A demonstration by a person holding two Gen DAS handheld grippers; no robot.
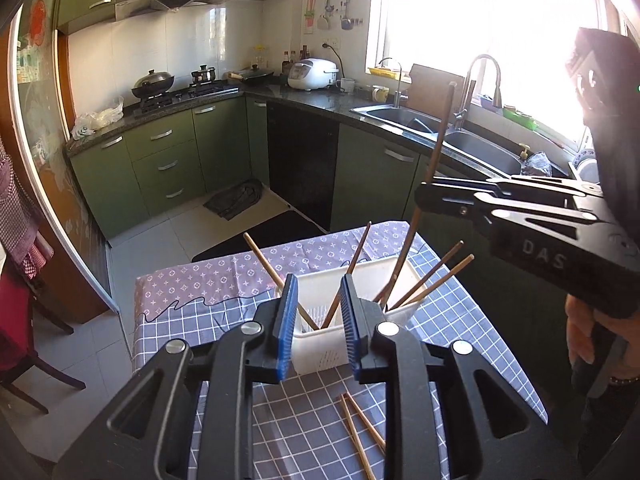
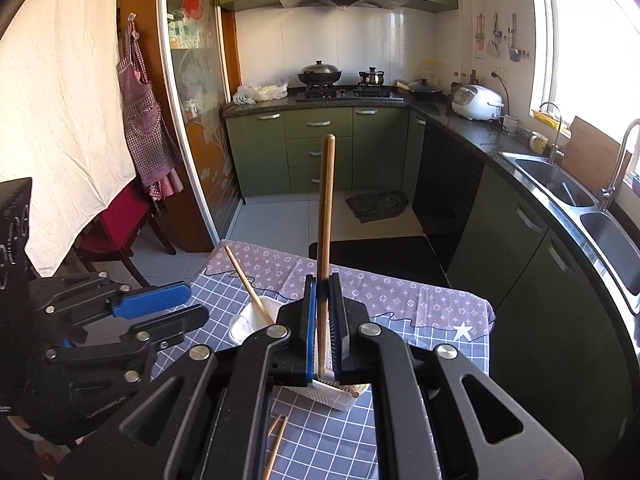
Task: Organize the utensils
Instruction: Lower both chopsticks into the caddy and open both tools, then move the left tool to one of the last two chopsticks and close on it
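Note:
A white slotted utensil basket (image 1: 320, 350) stands on the checked tablecloth and holds several wooden chopsticks leaning outward. My left gripper (image 1: 318, 308) is open and empty, its blue pads on either side of the basket's near end. My right gripper (image 2: 325, 316) is shut on one upright chopstick (image 2: 325, 208); it reaches over the basket from the right in the left wrist view (image 1: 430, 194), with the chopstick's lower end in the basket. Two loose chopsticks (image 1: 360, 432) lie on the cloth in front of the basket. The basket (image 2: 256, 316) is mostly hidden in the right wrist view.
The small table (image 1: 208, 320) has a grey checked cloth over a purple patterned one. Beyond it are green kitchen cabinets (image 1: 168, 160), a stove with pots (image 1: 154, 82), a rice cooker (image 1: 312, 74) and a steel sink (image 1: 400, 118). A red chair (image 2: 120, 216) stands at the left.

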